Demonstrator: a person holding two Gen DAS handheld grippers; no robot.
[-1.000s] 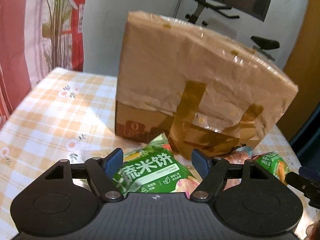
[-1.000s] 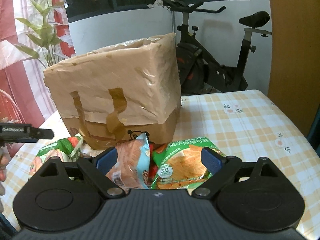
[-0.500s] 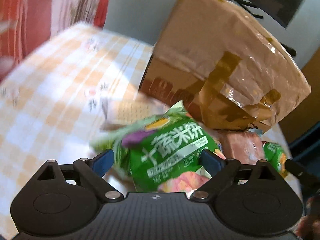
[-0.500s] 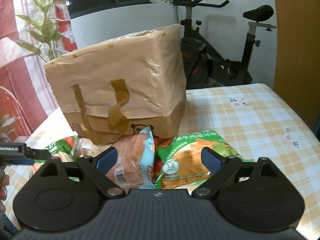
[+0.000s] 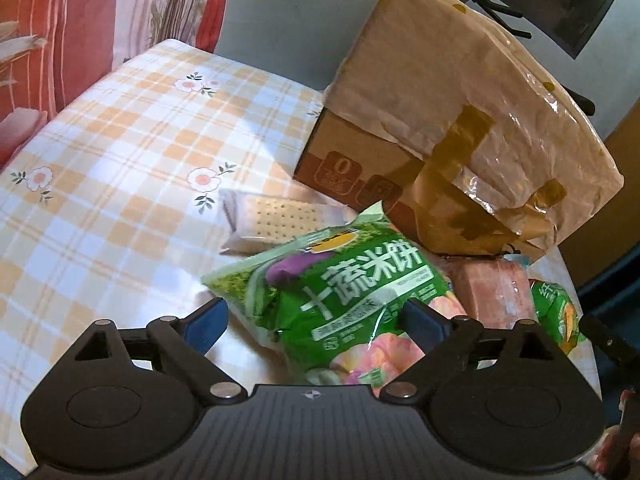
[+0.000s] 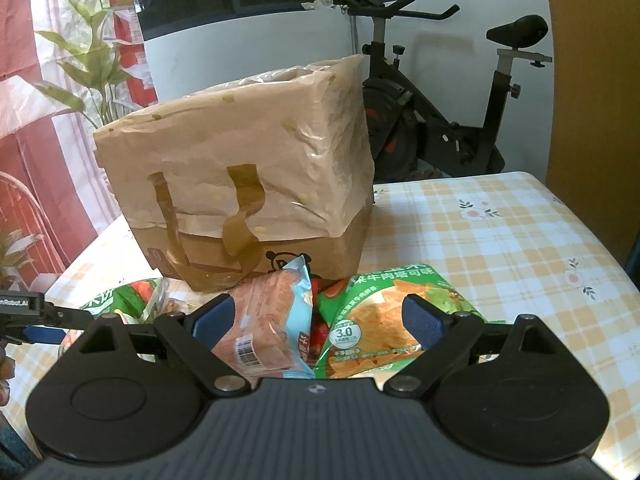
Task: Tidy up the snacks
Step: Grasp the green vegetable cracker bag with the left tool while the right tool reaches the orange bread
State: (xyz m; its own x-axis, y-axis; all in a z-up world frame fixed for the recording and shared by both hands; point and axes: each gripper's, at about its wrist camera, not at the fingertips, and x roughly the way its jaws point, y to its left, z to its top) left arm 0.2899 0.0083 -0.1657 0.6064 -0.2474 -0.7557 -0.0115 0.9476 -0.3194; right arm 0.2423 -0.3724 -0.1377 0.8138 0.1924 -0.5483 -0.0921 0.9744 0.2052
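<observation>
Left claw point(image 5: 316, 318) spread wide around green rice-cracker bag point(image 5: 340, 292) on checkered counter point(image 5: 120, 168). Right claw point(image 6: 318, 320) spread wide over pink wafer pack point(image 6: 268, 324), beside brown paper bag point(image 6: 248, 184).

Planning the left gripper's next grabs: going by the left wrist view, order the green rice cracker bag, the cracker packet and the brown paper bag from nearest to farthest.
1. Green rice cracker bag: between the open fingers of the left gripper.
2. Cracker packet: beyond it, to the left.
3. Brown paper bag: farthest, upper right.
</observation>
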